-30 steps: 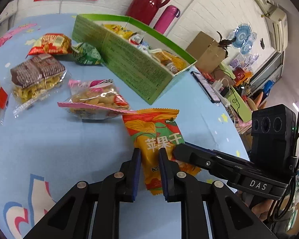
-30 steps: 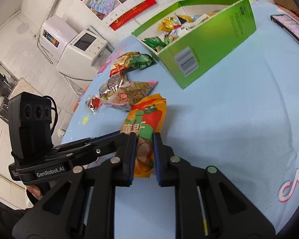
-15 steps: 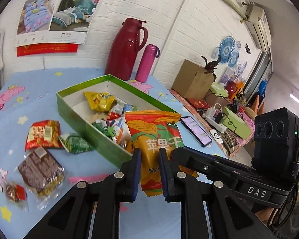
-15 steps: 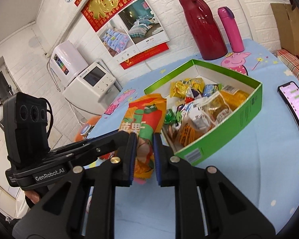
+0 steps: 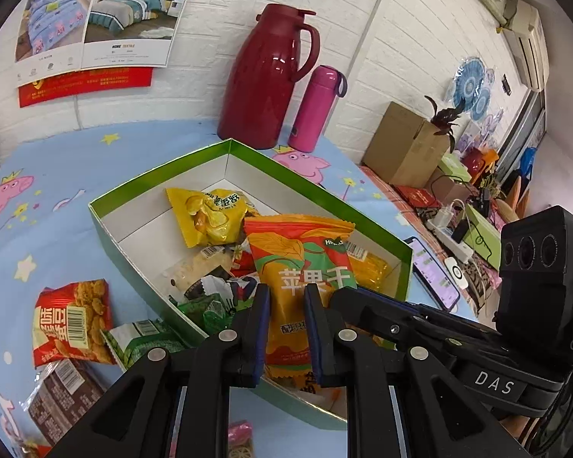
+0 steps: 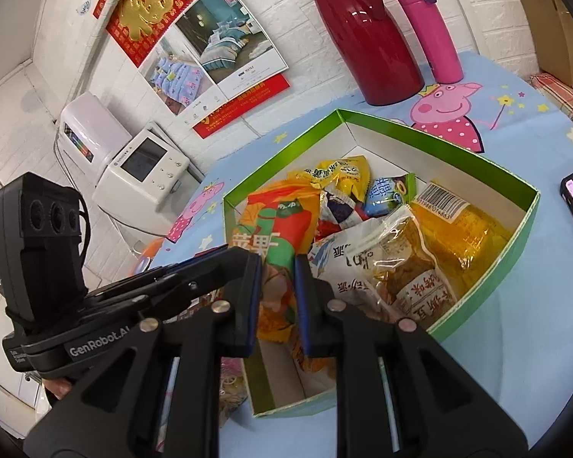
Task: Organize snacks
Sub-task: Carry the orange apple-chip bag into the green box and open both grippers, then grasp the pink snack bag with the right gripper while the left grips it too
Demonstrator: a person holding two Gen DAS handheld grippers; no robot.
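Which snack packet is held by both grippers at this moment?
The orange packet, clamped by the left gripper and the right gripper above the green box; the others lie loose.

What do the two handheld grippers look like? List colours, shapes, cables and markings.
Both the left gripper and the right gripper are matte black, with angular arms, silver screws and blue finger pads. Each carries a black three-lens camera box with black cables. One reads "DAS", the other "GenRobot.AI".
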